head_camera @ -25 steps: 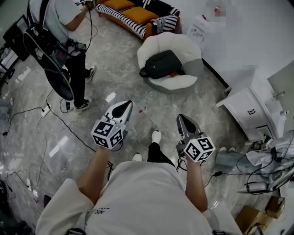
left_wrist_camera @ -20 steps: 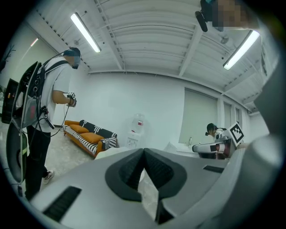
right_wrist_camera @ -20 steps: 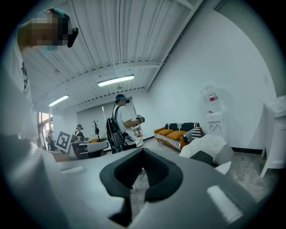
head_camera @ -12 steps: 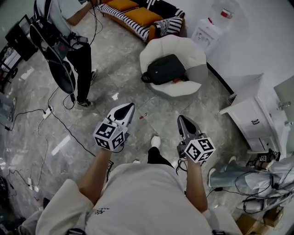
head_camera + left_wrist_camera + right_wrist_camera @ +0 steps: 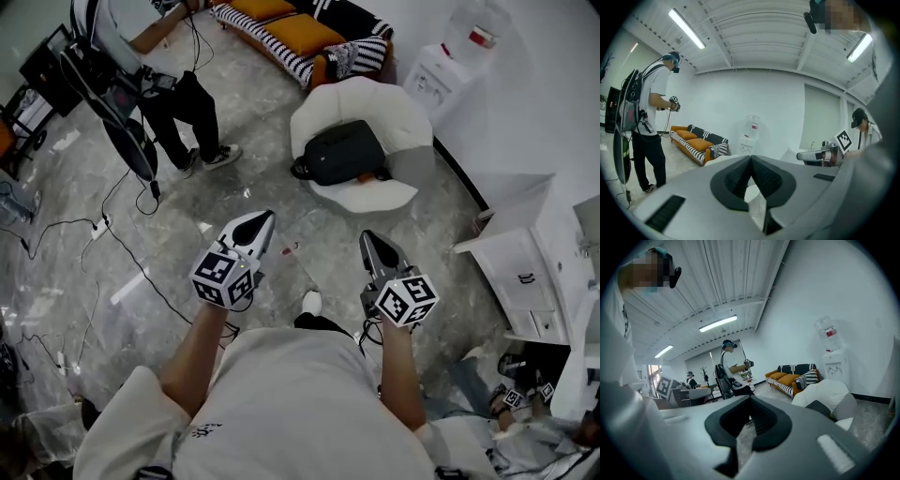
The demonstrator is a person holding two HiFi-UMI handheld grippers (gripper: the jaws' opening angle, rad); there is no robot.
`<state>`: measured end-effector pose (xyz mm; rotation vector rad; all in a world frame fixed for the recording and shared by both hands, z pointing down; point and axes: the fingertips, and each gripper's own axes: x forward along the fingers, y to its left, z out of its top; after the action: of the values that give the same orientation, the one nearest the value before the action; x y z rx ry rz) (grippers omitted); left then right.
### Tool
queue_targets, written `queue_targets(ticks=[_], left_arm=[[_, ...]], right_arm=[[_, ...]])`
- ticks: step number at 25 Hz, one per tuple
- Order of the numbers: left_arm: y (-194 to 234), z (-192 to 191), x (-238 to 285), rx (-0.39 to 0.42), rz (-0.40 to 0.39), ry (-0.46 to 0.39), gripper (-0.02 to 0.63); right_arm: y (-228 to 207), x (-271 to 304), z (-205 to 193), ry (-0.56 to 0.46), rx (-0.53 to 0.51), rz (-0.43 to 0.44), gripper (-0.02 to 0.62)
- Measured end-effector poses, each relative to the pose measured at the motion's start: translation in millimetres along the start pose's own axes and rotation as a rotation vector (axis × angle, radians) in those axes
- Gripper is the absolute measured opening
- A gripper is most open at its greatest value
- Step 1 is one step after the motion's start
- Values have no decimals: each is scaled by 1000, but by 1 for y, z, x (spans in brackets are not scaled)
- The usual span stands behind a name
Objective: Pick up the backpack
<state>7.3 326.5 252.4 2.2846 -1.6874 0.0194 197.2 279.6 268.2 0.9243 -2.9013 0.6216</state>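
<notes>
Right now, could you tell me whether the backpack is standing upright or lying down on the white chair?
Lying down: the black backpack spreads flat across the seat of the white chair, broad face up.

Dark gray backpack (image 5: 342, 153) flat on white round armchair (image 5: 394, 108), well ahead.

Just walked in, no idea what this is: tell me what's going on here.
A person holds out two grey tongs, the left tongs and right tongs, both shut and empty. The black fabric backpack lies untouched on the white round padded chair ahead. Another person stands beyond, among floor cables.
</notes>
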Motion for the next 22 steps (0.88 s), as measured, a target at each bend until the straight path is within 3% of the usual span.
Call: queue_targets(ticks=[11, 22], left_arm=[[6, 5, 71, -2, 72, 22, -3], [30, 6, 95, -16, 94, 42, -3]], right_arm=[[-71, 42, 15, 40, 27, 72, 3], [-83, 78, 14, 68, 46, 103, 3]])
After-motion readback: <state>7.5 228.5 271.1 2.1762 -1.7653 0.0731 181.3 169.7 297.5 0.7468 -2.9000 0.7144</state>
